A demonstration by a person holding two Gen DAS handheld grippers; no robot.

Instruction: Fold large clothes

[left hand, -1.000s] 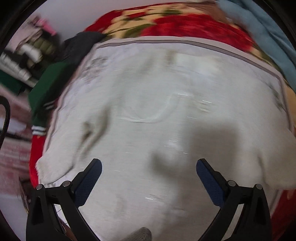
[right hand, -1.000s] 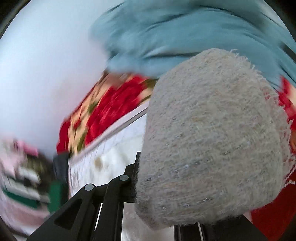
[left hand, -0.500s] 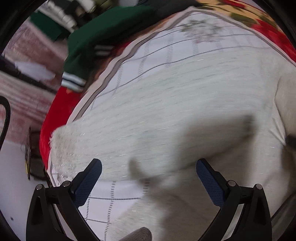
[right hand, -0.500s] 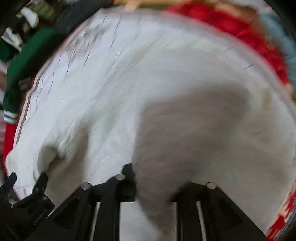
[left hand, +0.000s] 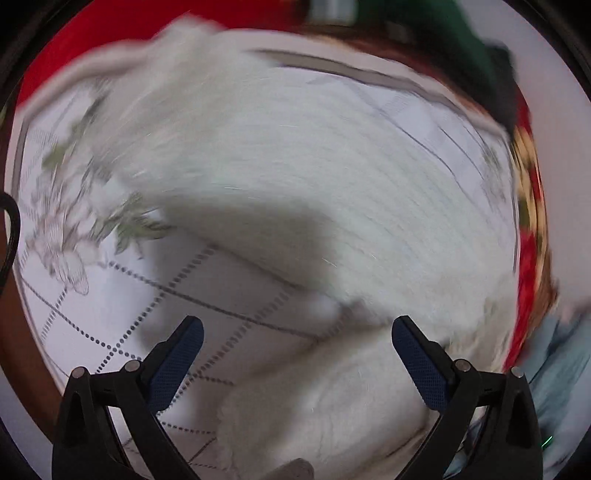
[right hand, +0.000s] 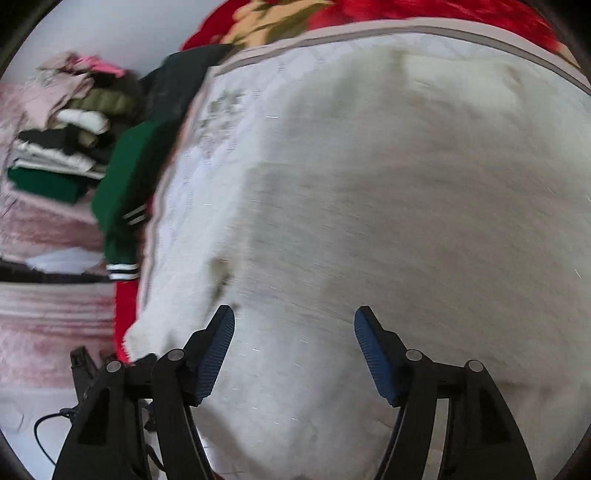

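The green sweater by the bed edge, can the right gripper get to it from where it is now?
Probably yes. The right gripper is open and empty over the white garment, and the green sweater lies uncovered off to its left with nothing between them. It would need a sideways move.

Home bedroom, red floral blanket (right hand: pixel 424 14) at top; stack of folded clothes (right hand: pixel 62 147) at upper left

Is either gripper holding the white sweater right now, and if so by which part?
Nothing is held. The left gripper and right gripper both have open jaws above the white sweater, with no fabric between them.
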